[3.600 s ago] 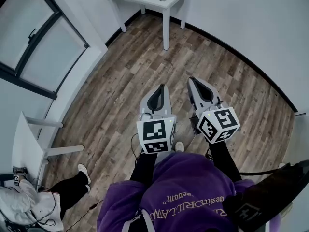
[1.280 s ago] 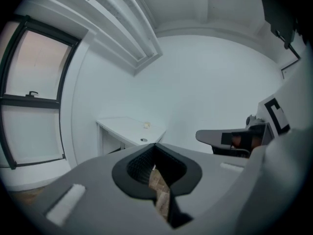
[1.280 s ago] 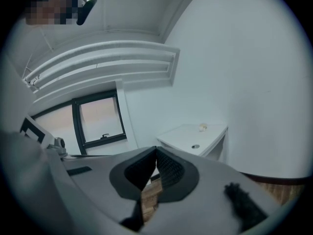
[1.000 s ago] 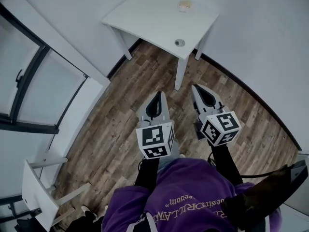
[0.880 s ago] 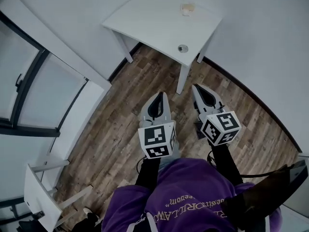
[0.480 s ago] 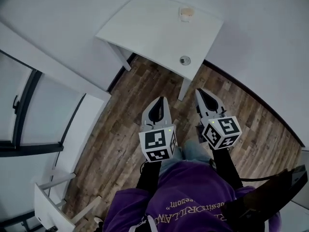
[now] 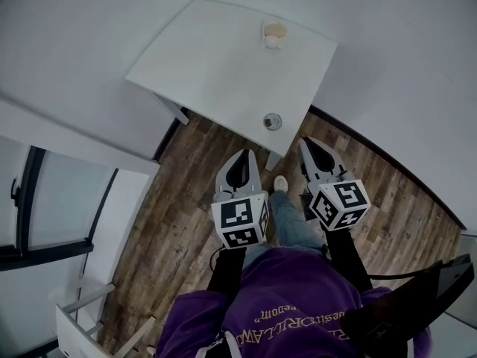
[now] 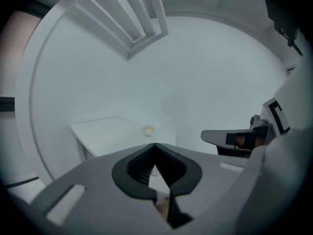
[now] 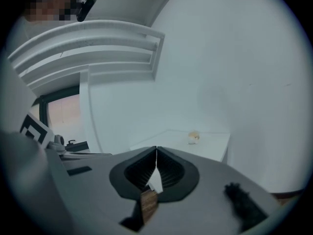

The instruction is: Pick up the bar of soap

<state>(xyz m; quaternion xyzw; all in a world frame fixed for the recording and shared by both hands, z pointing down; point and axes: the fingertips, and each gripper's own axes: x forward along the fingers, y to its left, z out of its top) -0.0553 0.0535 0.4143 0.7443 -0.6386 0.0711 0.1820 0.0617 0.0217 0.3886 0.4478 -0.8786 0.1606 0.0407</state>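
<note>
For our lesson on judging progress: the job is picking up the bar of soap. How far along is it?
Done: nothing yet; the soap sits untouched at the white table's far side. In hand: the approach, with left gripper and right gripper shut, empty, over the wooden floor, short of the table. Left: reach, open a gripper, close on the soap, lift.

The purple sweatshirt carries pale lettering across its chest, seen upside down in the head view. One run of capitals looks like "ORILLAW". The smaller line beside it is too blurred to read.
</note>
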